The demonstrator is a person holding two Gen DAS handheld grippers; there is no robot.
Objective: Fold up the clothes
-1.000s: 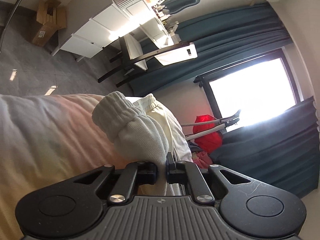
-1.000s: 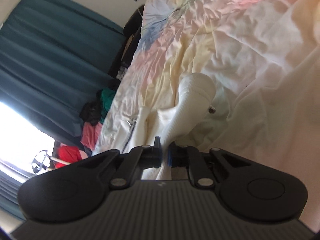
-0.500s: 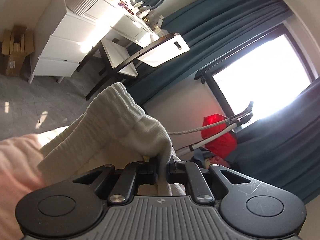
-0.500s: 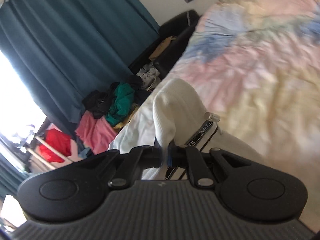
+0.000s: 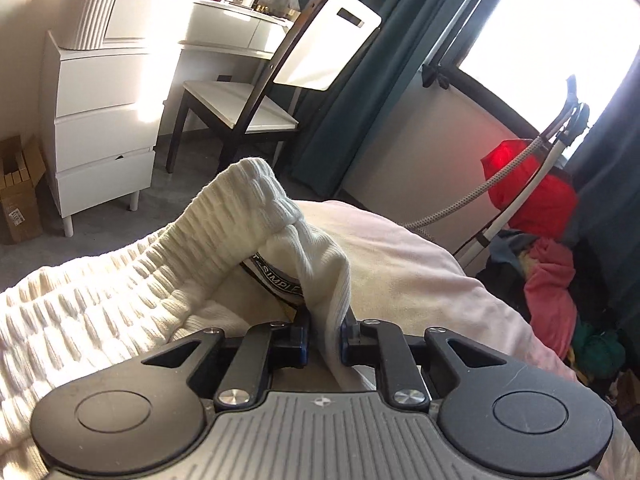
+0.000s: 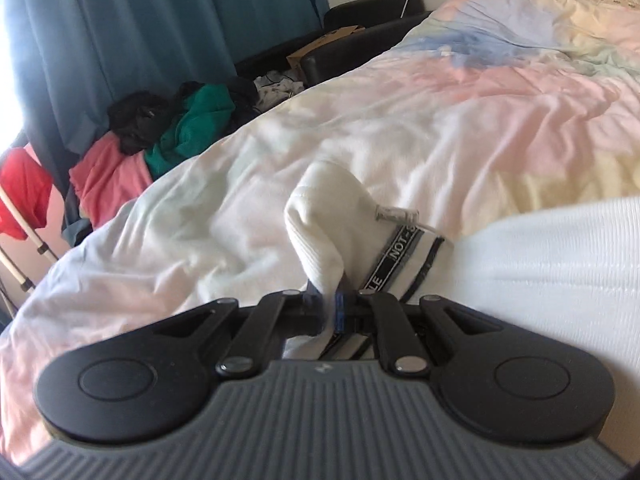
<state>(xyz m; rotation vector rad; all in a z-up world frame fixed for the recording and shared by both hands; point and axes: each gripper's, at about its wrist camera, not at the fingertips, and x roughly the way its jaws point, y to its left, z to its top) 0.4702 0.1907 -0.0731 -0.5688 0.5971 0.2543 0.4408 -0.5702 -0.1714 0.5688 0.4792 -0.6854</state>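
A white ribbed garment with an elastic waistband (image 5: 248, 200) and a black-and-white lettered tape (image 6: 400, 256) lies over the pastel bed cover (image 6: 500, 92). My left gripper (image 5: 323, 334) is shut on a fold of the white garment near its waistband and holds it above the bed. My right gripper (image 6: 332, 308) is shut on another edge of the same garment (image 6: 320, 216), next to a drawstring tip (image 6: 394, 213). The rest of the garment spreads to the right (image 6: 552, 272) and to the left (image 5: 80, 312).
A white dresser (image 5: 104, 112) and a chair (image 5: 256, 92) stand beyond the bed's edge, with a cardboard box (image 5: 18, 188) beside them. Teal curtains (image 6: 140, 32), a pile of clothes (image 6: 168, 132), a red bag on a stand (image 5: 532, 184) and a black couch (image 6: 360, 28) line the window side.
Both grippers have swung upright with the garment still held. The garment's waistband has been lifted and drawn out between them; the views now face across the bed.
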